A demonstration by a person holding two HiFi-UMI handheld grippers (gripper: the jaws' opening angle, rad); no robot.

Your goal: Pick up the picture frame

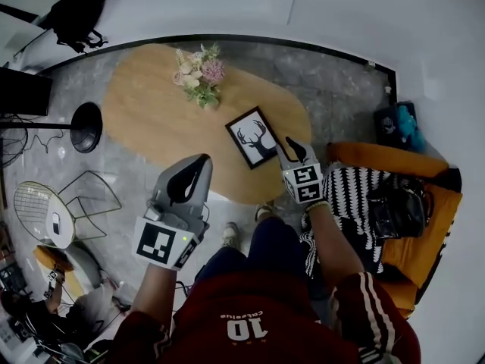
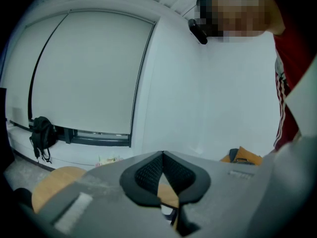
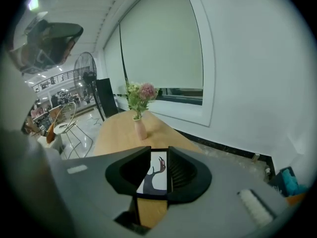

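The oval light-wood counter (image 1: 151, 120) carries a small pink vase of flowers (image 1: 199, 74) near its middle, and the black picture frame with a white antler print (image 1: 252, 136) lies flat towards its right end. The right gripper (image 1: 294, 152) sits just beside the frame's right edge, jaws a narrow gap apart with the print showing between them and nothing held. The left gripper (image 1: 193, 174) hangs off the counter's near edge, jaws closed tip to tip and empty.

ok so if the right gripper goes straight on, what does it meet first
Probably the picture frame on the wooden table: it shows between the right gripper's open jaws, depth unclear.
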